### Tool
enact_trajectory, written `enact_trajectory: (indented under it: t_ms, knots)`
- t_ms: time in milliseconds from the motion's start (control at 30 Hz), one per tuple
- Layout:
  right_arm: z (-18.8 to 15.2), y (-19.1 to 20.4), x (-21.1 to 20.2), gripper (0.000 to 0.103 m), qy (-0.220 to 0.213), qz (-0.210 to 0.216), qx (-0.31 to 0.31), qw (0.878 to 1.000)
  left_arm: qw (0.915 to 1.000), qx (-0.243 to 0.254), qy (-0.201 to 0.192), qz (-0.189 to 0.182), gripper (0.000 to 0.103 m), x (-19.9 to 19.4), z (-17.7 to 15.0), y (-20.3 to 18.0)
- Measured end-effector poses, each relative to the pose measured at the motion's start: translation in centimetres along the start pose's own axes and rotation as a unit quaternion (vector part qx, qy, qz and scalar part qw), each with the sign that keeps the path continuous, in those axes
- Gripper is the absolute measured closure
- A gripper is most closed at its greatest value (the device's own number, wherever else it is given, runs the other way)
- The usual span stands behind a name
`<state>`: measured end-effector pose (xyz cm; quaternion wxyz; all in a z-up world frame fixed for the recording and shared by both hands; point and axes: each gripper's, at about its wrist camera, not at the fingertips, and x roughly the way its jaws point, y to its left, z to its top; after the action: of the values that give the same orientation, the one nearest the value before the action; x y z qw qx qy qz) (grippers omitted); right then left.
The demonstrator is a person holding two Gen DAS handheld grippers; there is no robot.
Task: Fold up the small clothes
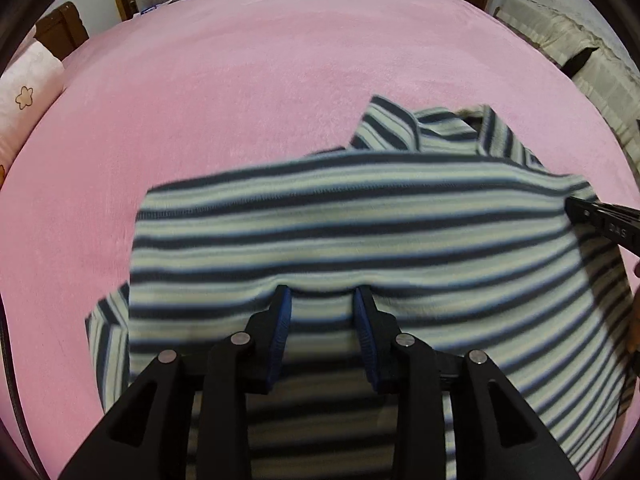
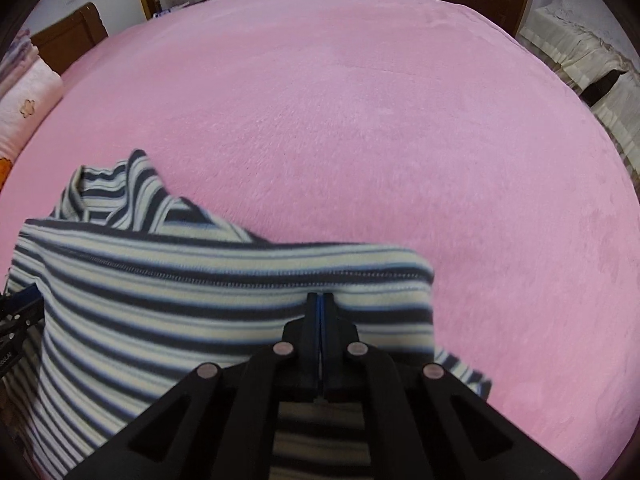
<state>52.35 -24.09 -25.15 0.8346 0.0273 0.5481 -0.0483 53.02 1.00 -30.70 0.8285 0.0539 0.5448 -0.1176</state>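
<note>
- My left gripper [image 1: 323, 294] is sitting low over the striped shirt [image 1: 360, 232]. Its two blue-padded fingers [image 1: 280, 328] are standing apart, with cloth lying between them but not squeezed.
- My right gripper [image 2: 320, 300] is pinching the folded top edge of the striped shirt [image 2: 200, 296]. Its fingers are pressing together on the cloth.
- The shirt is lying on the pink blanket [image 1: 260, 80], with its bottom half lifted and hanging over toward the collar [image 1: 460, 128].
- Only the left camera is showing the right gripper [image 1: 576, 210] from the side, holding the shirt's right edge.
- Only the right camera is showing a bit of the left gripper [image 2: 20, 308] at the far left, too cut off to tell its fingers.
- Far off, I am seeing a flowery pillow [image 1: 28, 96] and a cream couch cover [image 2: 580, 40].
</note>
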Motion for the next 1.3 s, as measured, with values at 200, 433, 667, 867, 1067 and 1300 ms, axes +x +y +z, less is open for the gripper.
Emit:
enact_trajectory:
  t_ms: [200,433,667,867,1067,1300]
  knots:
    - [0.3,0.4,-3.2,0.103,-0.023,-0.013,0.008,1.000,0.9980,-0.060,-0.020,0.002,0.063,-2.0,1.0,0.3]
    - [-3.5,1.4,-11.4,0.101,-0.067,0.027,-0.016,0.997,0.9971,-0.045,-0.060,-0.009,0.037,-9.2,-3.1,-1.4]
    - [-9.1,4.2,-16.2,0.100,-0.081,0.103,-0.018,0.991,0.9921,-0.059,-0.108,-0.026,0.029,-16.4,-10.2,-2.4]
    - [-15.9,7.1,-18.4,0.100,-0.110,0.096,-0.023,0.989,0.9887,-0.096,-0.113,-0.020,0.029,-18.7,-17.7,-1.7]
    - [-20.1,7.5,-19.4,0.100,-0.132,0.111,-0.003,0.985,0.9794,-0.161,-0.115,-0.039,0.029,-19.4,-23.0,-0.1]
    - [-22.3,7.6,-19.1,0.100,-0.141,0.128,0.043,0.981,0.9657,-0.222,-0.129,-0.040,0.029,-19.3,-26.1,2.1]
